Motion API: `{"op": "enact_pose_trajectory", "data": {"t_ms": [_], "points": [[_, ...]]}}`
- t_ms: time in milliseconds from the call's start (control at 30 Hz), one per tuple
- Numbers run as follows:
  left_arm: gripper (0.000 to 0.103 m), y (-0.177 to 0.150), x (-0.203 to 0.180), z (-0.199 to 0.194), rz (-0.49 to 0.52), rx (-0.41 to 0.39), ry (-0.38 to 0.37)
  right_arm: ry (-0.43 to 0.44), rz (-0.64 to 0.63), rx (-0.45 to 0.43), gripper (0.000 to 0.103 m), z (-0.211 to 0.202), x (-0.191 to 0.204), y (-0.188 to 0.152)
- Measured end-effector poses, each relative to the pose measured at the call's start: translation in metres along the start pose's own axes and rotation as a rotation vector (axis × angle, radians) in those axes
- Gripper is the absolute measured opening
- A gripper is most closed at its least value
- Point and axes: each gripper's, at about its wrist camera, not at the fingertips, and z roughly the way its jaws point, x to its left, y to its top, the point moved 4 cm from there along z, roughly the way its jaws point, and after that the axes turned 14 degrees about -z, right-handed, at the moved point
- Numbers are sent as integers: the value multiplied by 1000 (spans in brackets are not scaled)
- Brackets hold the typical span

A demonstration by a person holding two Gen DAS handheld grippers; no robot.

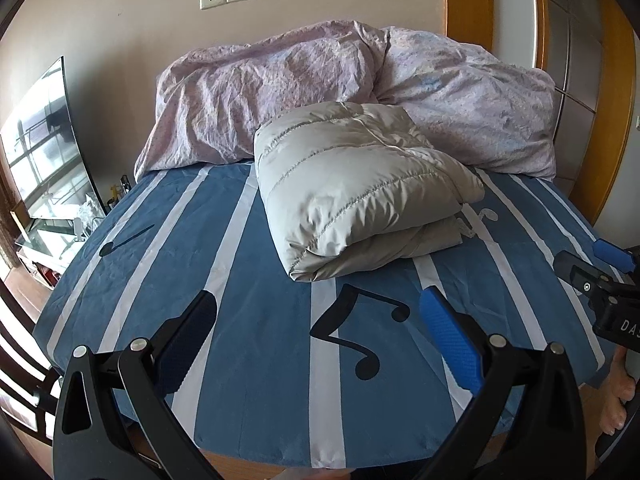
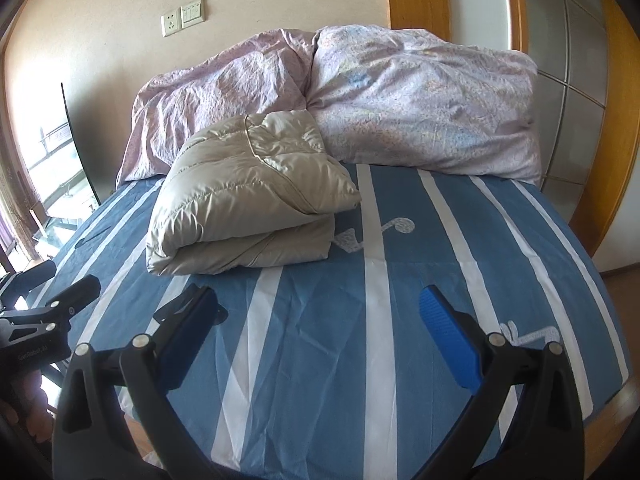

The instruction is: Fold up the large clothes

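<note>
one puffy grey jacket (image 1: 360,196) lies folded in a thick bundle in the middle of the bed (image 1: 248,280), touching the one crumpled pink quilt (image 1: 248,92) behind it. two grippers: the left gripper (image 1: 316,332) and right gripper (image 2: 320,328) hang near the bed's front edge, fingers spread wide, gripping nothing.

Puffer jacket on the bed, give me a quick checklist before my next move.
1. Puffer jacket folded into a compact bundle: ok.
2. Bundle resting fully on the striped bedsheet, away from the edge: ok.
3. Left gripper open, holding nothing: ok.
4. Right gripper open, holding nothing: ok.
5. Jacket clear of the crumpled duvet: not ok, its back edge touches it.
6. Sleeves tucked inside: cannot tell.
</note>
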Motion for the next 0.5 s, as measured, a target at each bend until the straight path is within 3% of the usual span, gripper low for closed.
{"op": "enact_pose_trajectory", "data": {"t_ms": [500], "points": [[102,-3,-10,-17,20,-17,-11,-8,28,-16,101,-16,4,-10]]}}
